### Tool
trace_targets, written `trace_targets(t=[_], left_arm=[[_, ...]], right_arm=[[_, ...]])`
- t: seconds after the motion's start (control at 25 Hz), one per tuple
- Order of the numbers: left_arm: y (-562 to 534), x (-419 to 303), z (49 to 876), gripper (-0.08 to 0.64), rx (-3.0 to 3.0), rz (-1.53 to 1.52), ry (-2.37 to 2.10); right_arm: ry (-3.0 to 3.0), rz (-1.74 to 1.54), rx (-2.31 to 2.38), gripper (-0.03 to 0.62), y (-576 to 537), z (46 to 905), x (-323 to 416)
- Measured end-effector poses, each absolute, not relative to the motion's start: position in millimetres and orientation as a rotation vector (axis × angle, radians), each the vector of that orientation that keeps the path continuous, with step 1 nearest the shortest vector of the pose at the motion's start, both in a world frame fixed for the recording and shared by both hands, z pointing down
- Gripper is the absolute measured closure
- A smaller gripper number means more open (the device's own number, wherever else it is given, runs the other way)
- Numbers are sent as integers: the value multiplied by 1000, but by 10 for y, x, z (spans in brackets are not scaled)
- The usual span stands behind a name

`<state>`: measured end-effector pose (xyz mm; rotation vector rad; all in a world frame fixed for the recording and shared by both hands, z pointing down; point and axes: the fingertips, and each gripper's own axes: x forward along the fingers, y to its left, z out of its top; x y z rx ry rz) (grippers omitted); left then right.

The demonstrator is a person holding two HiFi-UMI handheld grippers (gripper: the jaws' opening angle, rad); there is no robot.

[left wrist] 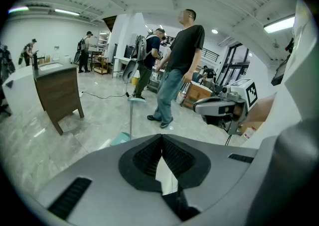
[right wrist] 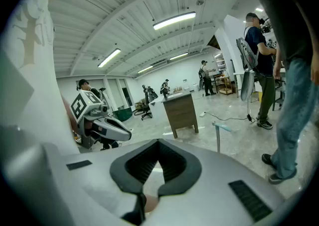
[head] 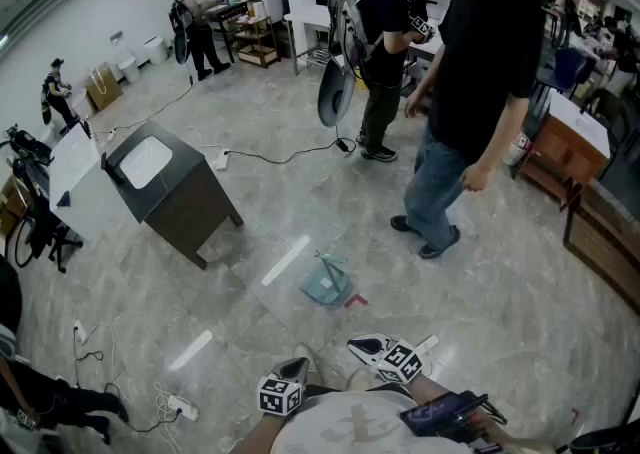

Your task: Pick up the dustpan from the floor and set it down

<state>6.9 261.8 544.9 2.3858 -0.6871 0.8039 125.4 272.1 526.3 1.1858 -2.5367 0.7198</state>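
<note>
Teal dustpan [head: 325,286] shows whole only overhead — left gripper [left wrist: 162,140], right gripper [right wrist: 158,143]: jaws closed, empty.

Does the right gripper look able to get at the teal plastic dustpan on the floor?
Probably, once lowered: open floor lies between the right gripper and the teal plastic dustpan, though its jaws are shut.

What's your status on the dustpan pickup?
Left gripper, right gripper shut, empty. Teal plastic dustpan on grey floor ahead, untouched. Person in black shirt stands beyond.
</note>
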Motion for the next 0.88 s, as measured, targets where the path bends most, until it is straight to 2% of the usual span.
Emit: trace_targets(t=[0.56,0.88], left_arm=[[2558,511,5347,548,2452,816,-591],[2524,471,5334,548,2437,834,-597]], right_arm=[[-2450,694,1352,575,2843,5201,1713],[-2420,751,1375,575,2810,5279,1771]])
